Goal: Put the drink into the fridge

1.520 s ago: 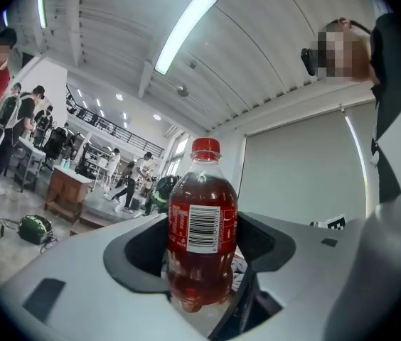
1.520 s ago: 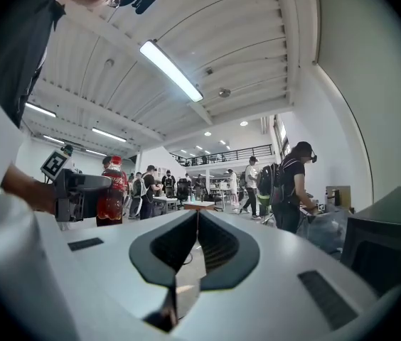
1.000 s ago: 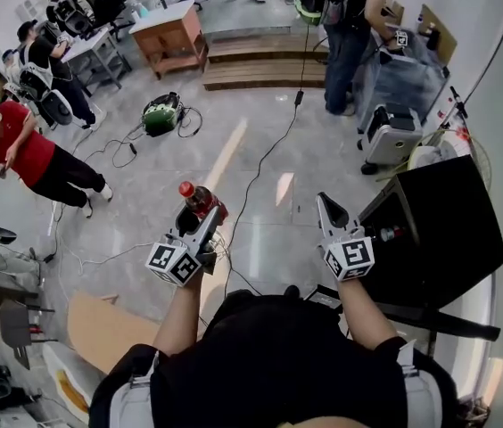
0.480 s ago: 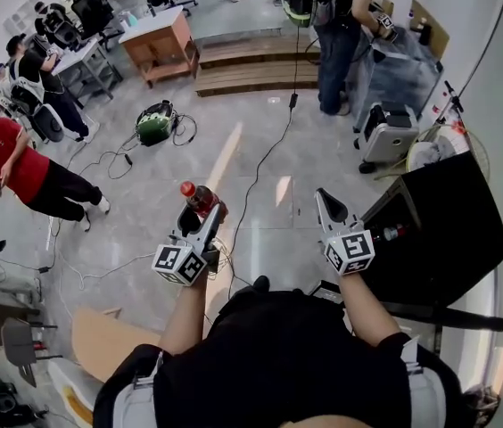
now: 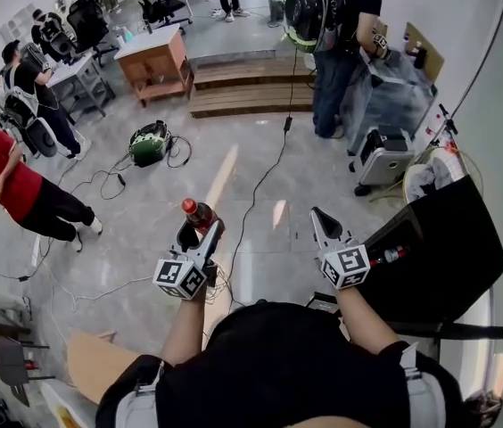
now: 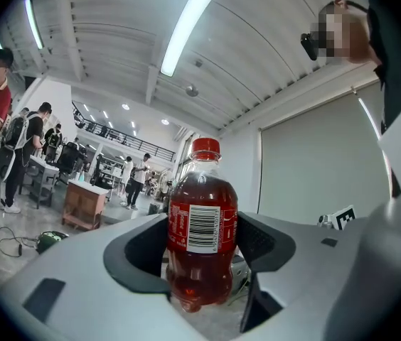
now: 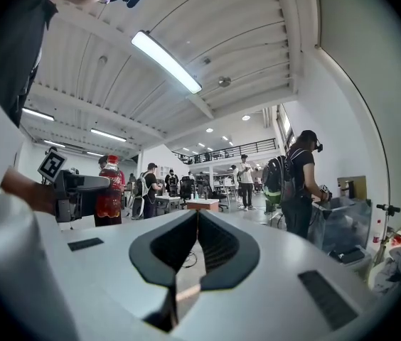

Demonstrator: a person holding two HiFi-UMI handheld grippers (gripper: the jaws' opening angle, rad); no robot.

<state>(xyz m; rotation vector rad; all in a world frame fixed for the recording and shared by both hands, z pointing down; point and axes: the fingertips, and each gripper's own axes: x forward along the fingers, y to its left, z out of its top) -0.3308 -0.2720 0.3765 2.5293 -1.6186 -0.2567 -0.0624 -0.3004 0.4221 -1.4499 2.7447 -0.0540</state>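
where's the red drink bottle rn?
Left of centre in the head view: the red-capped clear plastic bottle of red drink stands upright, gripped by the left tool over the grey floor, well left of the black cabinet.

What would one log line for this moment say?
left gripper: shut on drink bottle, upright | right gripper: jaws together, empty | task: unfinished

Open floor [image 5: 189,181] ahead, crossed by cables [image 5: 267,166]; black fridge [image 5: 439,230] stands close at right.
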